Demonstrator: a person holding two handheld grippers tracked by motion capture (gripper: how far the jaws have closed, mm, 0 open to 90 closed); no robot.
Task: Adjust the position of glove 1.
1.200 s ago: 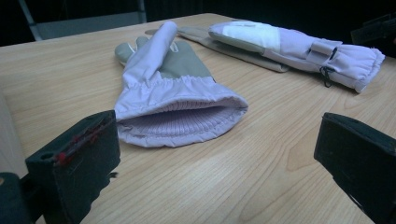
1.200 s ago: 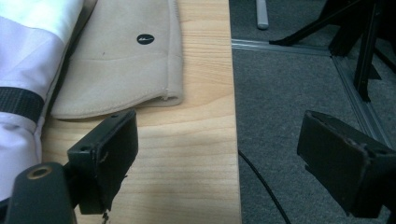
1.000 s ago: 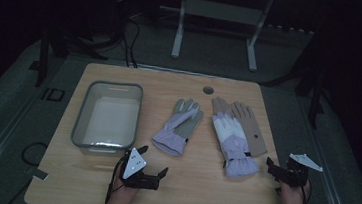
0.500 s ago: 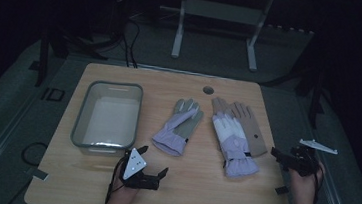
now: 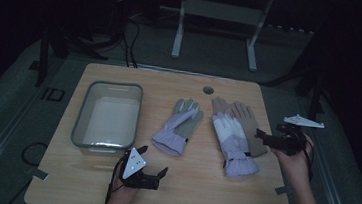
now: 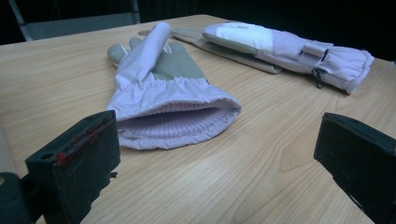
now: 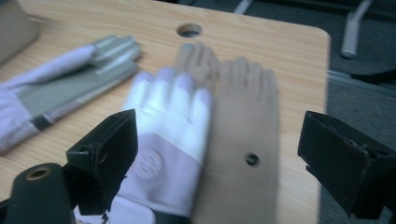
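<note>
Three gloves lie mid-table. A lavender glove with a grey palm [image 5: 179,127] points its open cuff [image 6: 173,116] at my left gripper [image 5: 155,162], which rests near the front edge, open and empty [image 6: 219,154]. To the right, a lavender and white glove [image 5: 232,144] lies partly on a tan glove [image 5: 247,123]. My right gripper [image 5: 260,136] is held above the table's right side, pointing left at this pair. Its jaws stand wide open [image 7: 219,149] over the white glove [image 7: 168,126] and tan glove [image 7: 243,130], holding nothing.
A clear plastic bin [image 5: 108,117] stands on the table's left half. A round cable hole [image 5: 208,90] sits near the far edge. A metal stand [image 5: 218,10] stands on the dark floor beyond the table.
The right hand has lifted its gripper from the front right corner and carried it forward to the gloves' right side. The left gripper has stayed put.
</note>
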